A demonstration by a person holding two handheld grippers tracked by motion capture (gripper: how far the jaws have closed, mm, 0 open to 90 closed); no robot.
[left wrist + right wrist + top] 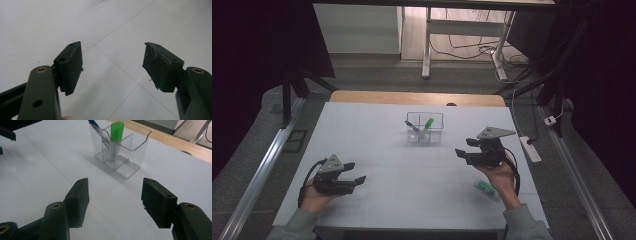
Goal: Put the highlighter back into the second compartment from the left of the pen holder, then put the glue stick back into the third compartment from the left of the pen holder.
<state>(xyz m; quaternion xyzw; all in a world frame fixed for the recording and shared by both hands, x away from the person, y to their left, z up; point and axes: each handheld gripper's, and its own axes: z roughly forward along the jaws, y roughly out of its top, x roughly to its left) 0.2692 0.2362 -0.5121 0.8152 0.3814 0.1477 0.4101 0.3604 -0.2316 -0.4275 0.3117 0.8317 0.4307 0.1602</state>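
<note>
A clear plastic organizer (434,120) (143,141) with several compartments stands at the table's middle back. A green-capped marker (427,125) (116,135) leans upright in it, and a blue pen (412,125) (96,125) sits in the neighbouring compartment. My right gripper (464,149) (115,195) hovers to the right of the organizer, jaws open and empty, pointing toward it. My left gripper (354,172) (113,67) rests low at the front left, open, with bare table between its jaws. Another green-and-white marker (488,190) lies on the table under my right wrist.
The white table (412,170) has a wooden strip (417,98) along its far edge. A power strip (530,149) and cables lie on the floor to the right. Metal rails run down both sides of the table.
</note>
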